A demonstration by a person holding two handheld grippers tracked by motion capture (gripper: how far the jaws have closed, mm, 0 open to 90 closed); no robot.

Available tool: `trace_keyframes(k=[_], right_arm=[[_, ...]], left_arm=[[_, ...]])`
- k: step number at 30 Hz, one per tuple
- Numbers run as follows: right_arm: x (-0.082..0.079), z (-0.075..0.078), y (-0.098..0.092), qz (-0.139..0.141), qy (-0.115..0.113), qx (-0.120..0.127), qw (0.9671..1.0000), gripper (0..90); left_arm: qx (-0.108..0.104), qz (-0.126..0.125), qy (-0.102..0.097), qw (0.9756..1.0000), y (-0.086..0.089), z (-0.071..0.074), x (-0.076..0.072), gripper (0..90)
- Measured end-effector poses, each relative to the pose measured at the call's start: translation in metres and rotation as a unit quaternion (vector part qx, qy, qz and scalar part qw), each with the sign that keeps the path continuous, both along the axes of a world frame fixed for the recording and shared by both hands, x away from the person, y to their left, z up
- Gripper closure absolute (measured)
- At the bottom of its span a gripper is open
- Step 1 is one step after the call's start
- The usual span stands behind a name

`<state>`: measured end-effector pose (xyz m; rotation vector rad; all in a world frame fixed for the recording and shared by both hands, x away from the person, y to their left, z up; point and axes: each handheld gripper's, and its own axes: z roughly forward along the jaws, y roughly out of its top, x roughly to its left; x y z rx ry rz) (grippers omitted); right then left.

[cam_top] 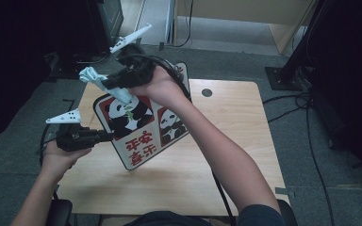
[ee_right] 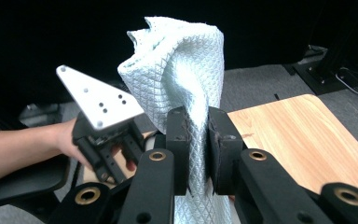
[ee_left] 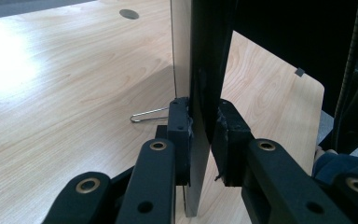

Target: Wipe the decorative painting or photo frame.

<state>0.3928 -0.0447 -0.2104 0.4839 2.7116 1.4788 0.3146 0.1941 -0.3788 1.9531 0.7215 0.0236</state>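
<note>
A light wooden bench (cam_top: pixel 245 141) with rounded corners carries a small round grey cap (cam_top: pixel 207 92) set into its far edge, and a thin bent wire clip (ee_left: pixel 149 114) lies flat on its top. Grey carpet floor (cam_top: pixel 311 188) surrounds it, with black cables (cam_top: pixel 311 141) trailing across it to the right of the bench. A black stand base (cam_top: pixel 283 77) sits on the floor beyond the bench's far right corner, and pale wooden furniture (cam_top: pixel 283 28) stands farther back.

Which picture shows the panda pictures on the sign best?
The high view: the flat white panda sign faces that camera, red panels and characters visible. The left gripper view shows the sign's thin edge clamped between jaws. In the right gripper view, a pale blue waffle-weave cloth is in front.
</note>
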Motion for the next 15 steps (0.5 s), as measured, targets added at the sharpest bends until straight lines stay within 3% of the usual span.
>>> trace_keyframes(k=[5,6,12,15], right_arm=[[0.002,-0.006,0.017,0.012,0.011,-0.013,0.9998,80.6],[0.003,-0.011,0.024,0.013,0.021,-0.016,0.9996,80.6],[0.006,-0.019,0.028,0.01,0.036,-0.017,0.9992,80.6],[0.008,-0.02,0.026,0.005,0.032,-0.019,0.9993,80.4]], left_arm=[[0.002,-0.001,-0.001,1.0,0.0,0.0,0.0,78.4],[0.001,0.0,0.0,1.0,0.001,0.0,0.001,78.4],[0.004,0.003,-0.002,1.0,0.001,0.0,0.0,78.4],[0.002,0.005,-0.001,1.0,0.0,0.0,0.0,78.4]])
